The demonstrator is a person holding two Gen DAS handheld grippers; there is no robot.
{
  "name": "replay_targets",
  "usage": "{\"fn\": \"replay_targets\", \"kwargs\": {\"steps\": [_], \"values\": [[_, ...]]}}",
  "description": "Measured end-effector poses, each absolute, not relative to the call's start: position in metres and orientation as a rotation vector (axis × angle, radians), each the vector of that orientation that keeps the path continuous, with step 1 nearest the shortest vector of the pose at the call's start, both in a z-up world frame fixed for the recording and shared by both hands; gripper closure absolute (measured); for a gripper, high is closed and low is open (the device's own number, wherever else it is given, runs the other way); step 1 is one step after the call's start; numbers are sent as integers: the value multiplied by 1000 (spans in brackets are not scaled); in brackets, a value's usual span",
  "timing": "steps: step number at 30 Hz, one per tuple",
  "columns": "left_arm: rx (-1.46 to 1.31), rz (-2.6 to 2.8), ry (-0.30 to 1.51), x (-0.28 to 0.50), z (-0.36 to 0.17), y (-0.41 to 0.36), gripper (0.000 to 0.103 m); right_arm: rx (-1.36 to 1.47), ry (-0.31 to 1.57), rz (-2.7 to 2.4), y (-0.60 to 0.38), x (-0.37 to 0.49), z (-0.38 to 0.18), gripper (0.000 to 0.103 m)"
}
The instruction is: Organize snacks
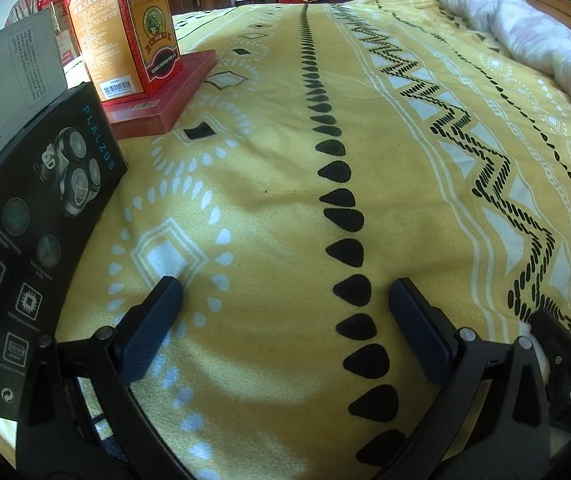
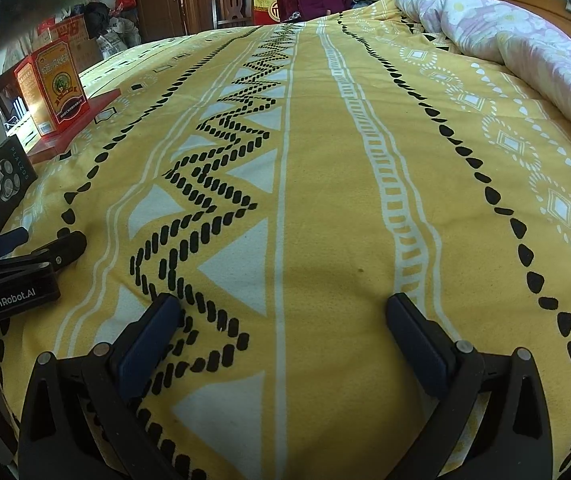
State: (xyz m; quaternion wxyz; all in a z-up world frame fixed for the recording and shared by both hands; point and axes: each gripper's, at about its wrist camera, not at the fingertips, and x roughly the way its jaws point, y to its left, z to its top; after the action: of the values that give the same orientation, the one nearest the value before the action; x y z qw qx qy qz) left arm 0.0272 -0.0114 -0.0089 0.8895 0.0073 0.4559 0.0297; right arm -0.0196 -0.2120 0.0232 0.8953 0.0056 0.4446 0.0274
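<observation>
Orange-red carton [image 1: 125, 28]: tall printed box with a yellow front panel and a barcode near its base; stands upright on the flat red box, at the bed's left edge.
Flat red box [image 1: 165, 96]: low, wide, lies flat on the yellow blanket under the carton.
Black shaver box [image 1: 37, 240]: marked PLALZDS, shaver heads pictured, icons below; tilted, nearest the camera.
White box [image 1: 9, 80]: printed text, behind the black one.

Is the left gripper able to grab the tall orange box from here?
Probably yes. The left gripper is open and empty, and bare yellow blanket leads to the orange box, standing on a flat red box. The black shaver box only borders that path.
</observation>
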Motion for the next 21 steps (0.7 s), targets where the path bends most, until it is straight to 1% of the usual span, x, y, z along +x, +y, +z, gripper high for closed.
{"fn": "replay_targets", "kwargs": {"steps": [21], "values": [[16,62,947,27,-9,-11,0,13,922,61,-211,-18,21,0]]}}
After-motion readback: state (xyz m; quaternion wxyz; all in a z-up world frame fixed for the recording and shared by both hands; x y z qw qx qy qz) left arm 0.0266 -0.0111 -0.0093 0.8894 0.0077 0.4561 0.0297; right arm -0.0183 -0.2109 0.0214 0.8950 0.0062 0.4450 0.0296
